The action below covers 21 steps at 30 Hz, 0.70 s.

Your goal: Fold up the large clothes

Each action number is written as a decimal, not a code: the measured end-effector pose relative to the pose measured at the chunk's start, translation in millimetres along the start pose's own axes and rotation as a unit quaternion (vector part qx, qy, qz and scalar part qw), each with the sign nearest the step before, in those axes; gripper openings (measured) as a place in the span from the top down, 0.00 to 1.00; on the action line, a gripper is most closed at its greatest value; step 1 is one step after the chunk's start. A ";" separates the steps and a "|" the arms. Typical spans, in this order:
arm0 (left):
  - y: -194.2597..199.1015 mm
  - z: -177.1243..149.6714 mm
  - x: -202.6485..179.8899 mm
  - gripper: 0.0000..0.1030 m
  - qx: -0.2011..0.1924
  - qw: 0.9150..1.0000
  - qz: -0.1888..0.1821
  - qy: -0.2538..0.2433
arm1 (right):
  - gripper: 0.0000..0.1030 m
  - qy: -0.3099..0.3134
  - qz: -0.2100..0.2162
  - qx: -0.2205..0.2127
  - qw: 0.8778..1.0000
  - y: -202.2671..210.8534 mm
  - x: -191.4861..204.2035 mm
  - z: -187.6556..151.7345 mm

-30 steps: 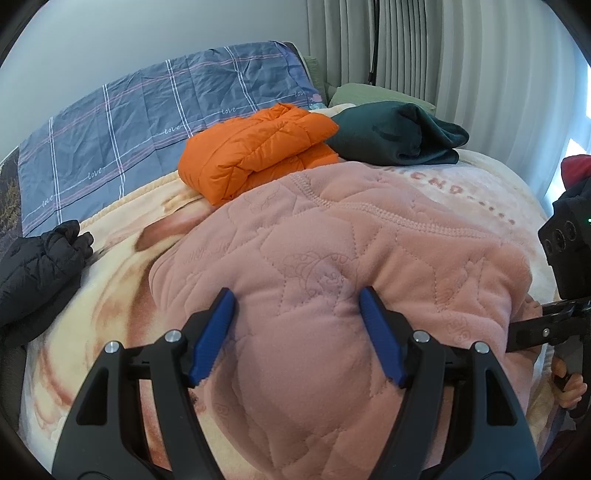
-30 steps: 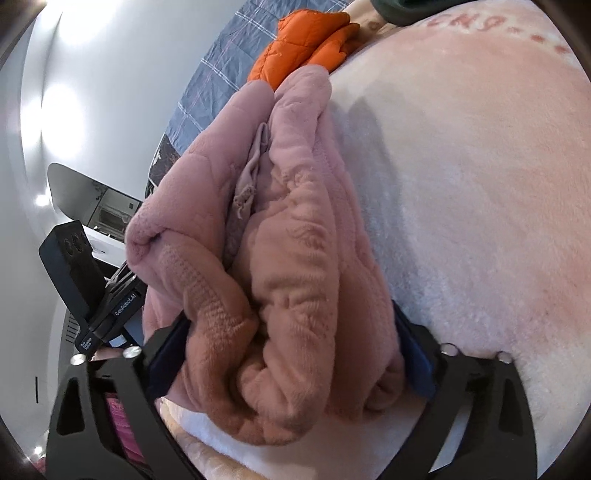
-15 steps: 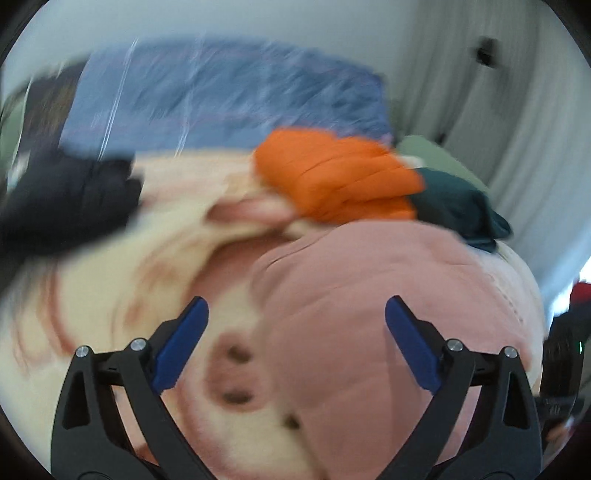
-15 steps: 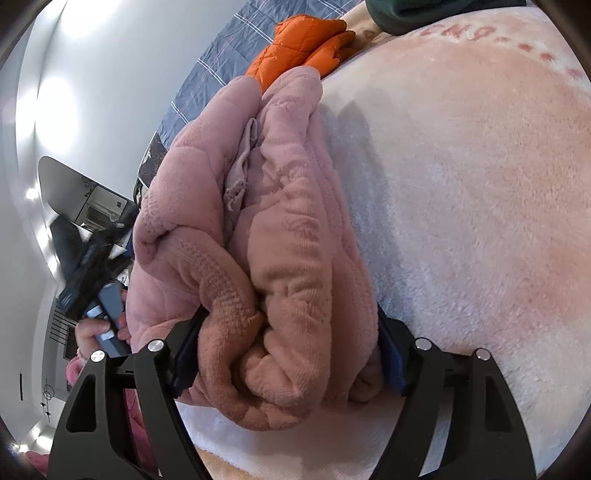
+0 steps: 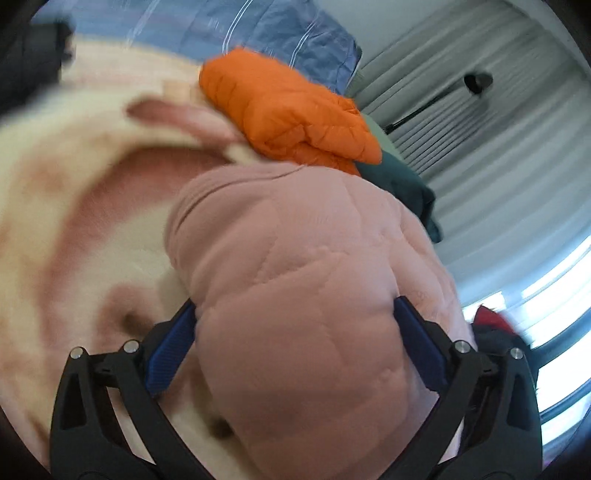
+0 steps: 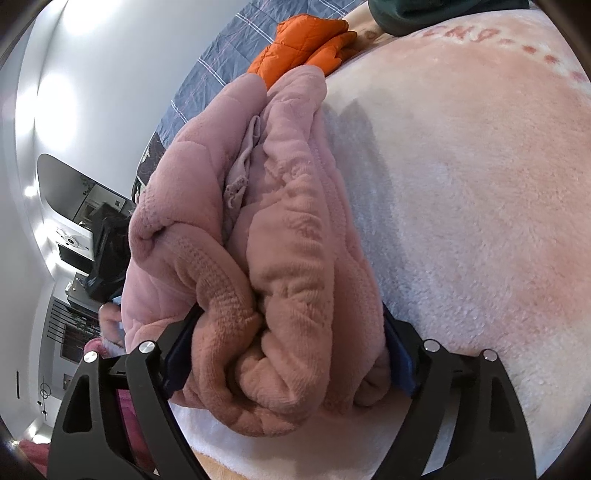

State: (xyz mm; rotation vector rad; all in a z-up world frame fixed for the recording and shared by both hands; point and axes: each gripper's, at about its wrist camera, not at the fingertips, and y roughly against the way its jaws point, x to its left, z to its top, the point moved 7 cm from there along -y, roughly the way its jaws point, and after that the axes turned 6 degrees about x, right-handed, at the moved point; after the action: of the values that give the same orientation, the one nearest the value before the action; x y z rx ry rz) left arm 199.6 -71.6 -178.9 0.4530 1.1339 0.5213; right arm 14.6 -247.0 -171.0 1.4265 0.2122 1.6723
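My left gripper [image 5: 295,347] has its blue pads on both sides of the pink jacket [image 5: 306,295], and the padded cloth bulges up between them; the view is blurred, but the pads press into the fabric, so it is grasping the jacket. My right gripper [image 6: 291,354] is clenched on the same jacket [image 6: 258,240], on its thick folded edge, with both pads sunk into the layers.

The left view shows only the smooth quilted outside of the jacket. The right view shows what the left one hides: the stacked folds, the fleece inside and a ribbed cuff just ahead of my left pad. The jacket lies on the blanket [image 6: 461,203], which spreads wide to the right of my right gripper.

Beyond the jacket, in both views, an orange jacket [image 5: 288,110] lies in front of a blue checked pillow [image 5: 280,33]. A dark green garment [image 5: 410,188] sits to the right of the orange one. Only the left view shows the curtain [image 5: 498,147] far to the right.
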 end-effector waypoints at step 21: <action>-0.4 2.0 10.4 0.02 -0.013 1.000 -0.022 0.011 | 0.18 0.006 -0.022 -0.023 0.999 5.4 6.8 -10.7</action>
State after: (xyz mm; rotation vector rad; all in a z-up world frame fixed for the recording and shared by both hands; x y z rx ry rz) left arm 205.0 -65.8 -186.1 0.3993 1.1550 0.5023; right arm 3.2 -241.0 -166.2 1.3676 0.2090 1.6410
